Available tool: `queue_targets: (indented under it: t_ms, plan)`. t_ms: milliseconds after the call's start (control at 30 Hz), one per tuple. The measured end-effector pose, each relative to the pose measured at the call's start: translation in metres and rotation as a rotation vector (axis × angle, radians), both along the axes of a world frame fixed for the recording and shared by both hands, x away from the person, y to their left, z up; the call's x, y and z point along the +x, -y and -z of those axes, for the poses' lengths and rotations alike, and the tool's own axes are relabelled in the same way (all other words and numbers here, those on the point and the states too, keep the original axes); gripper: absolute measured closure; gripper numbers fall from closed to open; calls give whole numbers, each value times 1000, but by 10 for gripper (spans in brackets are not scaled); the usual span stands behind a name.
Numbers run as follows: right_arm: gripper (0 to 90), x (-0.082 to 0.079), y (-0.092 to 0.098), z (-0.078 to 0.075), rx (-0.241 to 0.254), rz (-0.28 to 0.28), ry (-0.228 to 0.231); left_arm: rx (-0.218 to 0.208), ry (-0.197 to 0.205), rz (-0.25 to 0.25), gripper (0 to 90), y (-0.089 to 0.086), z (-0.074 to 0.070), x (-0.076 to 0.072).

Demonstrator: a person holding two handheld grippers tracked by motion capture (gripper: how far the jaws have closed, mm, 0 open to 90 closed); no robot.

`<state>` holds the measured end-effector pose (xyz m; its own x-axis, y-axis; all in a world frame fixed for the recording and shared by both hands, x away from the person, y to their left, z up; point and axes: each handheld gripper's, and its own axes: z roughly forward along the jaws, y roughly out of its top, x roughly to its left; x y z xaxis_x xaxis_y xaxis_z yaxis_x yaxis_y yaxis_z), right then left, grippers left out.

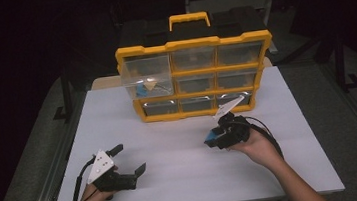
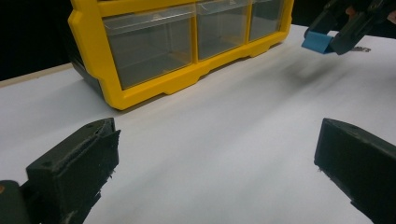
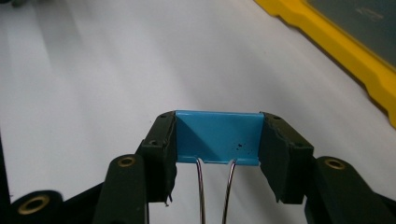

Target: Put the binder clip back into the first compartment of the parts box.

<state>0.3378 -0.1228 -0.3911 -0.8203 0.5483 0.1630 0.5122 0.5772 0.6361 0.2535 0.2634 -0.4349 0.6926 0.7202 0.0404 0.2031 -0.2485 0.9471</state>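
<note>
Landmark taken throughout: yellow organiser (image 1: 193,43), set upright toward the far side of the white table (image 1: 175,181), with a yellow carry handle (image 1: 189,19) on top and three rows of three clear drawers.

Found the right gripper (image 1: 210,138) in front of the organiser, near its bottom right drawer, carried in the person's right hand (image 1: 257,147). Saw its fingers clamped on a blue binder clip (image 1: 212,137), one black pad pressed flat against each end of the clip. Confirmed the grip in the right gripper view, with the clip's two wire handles (image 3: 201,191) running back between the jaws. Placed the clip off the table, in front of the organiser's right half and apart from it, over a soft shadow on the white surface. Picked out the same clip in the left gripper view as well, up beyond the organiser's lower right corner.

Found the left gripper (image 1: 130,159) well in front of the organiser's left side, close to the near table edge, held low in the left hand (image 1: 93,192). Saw its fingers spread wide apart, with bare table between them.

Noted the top left drawer (image 1: 146,76) pulled forward out of the organiser's frame, with a small blue piece (image 1: 141,90) and a pale yellowish piece (image 1: 150,85) lying inside. Saw the other eight drawers pushed in flush.
</note>
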Motion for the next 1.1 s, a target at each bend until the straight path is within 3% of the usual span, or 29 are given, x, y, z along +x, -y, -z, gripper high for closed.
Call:
queue_targets:
  t_ms: [1100]
  plan:
    - [492,20,-1,-67,94,-57,62,-4,-7,-1,0,1,0,0]
